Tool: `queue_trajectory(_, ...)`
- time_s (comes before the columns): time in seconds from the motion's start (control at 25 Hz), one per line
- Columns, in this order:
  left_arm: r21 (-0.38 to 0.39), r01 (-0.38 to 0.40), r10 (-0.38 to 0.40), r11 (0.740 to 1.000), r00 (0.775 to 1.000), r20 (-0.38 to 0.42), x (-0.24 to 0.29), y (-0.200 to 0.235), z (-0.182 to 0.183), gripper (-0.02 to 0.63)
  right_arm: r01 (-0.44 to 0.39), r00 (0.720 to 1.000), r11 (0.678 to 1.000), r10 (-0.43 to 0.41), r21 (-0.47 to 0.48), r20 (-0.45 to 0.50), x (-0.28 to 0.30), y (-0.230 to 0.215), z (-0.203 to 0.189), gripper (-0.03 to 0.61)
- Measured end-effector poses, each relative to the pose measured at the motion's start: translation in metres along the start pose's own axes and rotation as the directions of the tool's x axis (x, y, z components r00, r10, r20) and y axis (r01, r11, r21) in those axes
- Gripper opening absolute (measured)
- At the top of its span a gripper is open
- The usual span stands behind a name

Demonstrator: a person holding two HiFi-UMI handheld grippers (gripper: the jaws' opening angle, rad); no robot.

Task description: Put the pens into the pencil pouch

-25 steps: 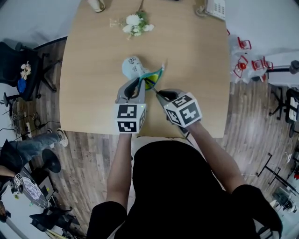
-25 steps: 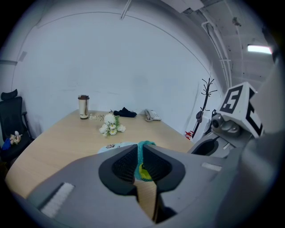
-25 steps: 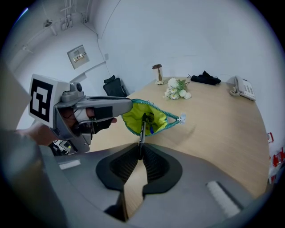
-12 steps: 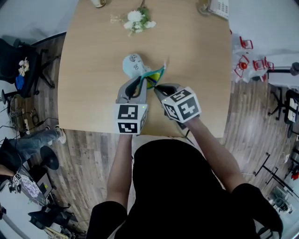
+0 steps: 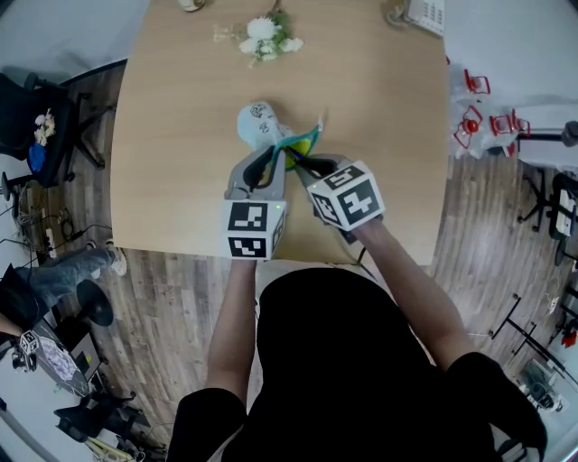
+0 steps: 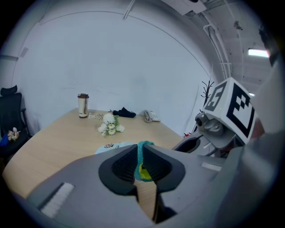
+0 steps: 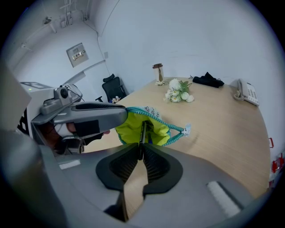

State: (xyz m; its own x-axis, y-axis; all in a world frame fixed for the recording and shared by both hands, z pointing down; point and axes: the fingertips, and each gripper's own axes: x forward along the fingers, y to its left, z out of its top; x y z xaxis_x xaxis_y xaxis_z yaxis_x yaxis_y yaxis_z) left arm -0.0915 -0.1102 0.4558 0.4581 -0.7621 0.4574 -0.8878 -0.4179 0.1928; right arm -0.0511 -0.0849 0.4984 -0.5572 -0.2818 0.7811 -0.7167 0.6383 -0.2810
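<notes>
A light-blue pencil pouch (image 5: 259, 125) lies mid-table, its mouth held up to show a teal zipper and yellow lining (image 7: 134, 127). My left gripper (image 5: 268, 160) is shut on the pouch's teal rim (image 6: 142, 154), which stands pinched between the pads and keeps the mouth open. My right gripper (image 5: 308, 168) sits just right of it, shut on a black pen (image 7: 142, 135). The pen points away from the jaws and its far end is inside the pouch mouth, against the yellow lining. In the right gripper view the left gripper (image 7: 84, 114) grips the pouch's left edge.
A small bunch of white flowers (image 5: 263, 41) lies at the table's far side, with a desk phone (image 5: 418, 13) at the far right corner. A metal cup (image 6: 83, 105) and a black cloth (image 6: 124, 112) stand beyond. A black chair (image 5: 41, 135) is left of the table.
My right gripper has slid a little left and forward toward the pouch, carrying the pen further into its mouth. The left gripper and the pouch have stayed put.
</notes>
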Motion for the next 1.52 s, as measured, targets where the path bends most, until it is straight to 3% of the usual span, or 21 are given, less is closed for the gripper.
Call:
queue_trajectory(0.68, -0.001, 0.003, -0.003, 1.0, 1.0, 0.005, -0.001, -0.001, 0.0, 0.035, 0.008, 1.0, 1.0, -0.008, 0.007, 0.016, -0.01, -0.002, -0.001, 0.046)
queue_trajectory(1.52, 0.068, -0.021, 0.02, 0.997, 1.0, 0.014, -0.026, -0.005, 0.022, 0.035, 0.076, 0.987, 0.996, -0.08, 0.04, 0.139, -0.052, -0.013, 0.012, 0.046)
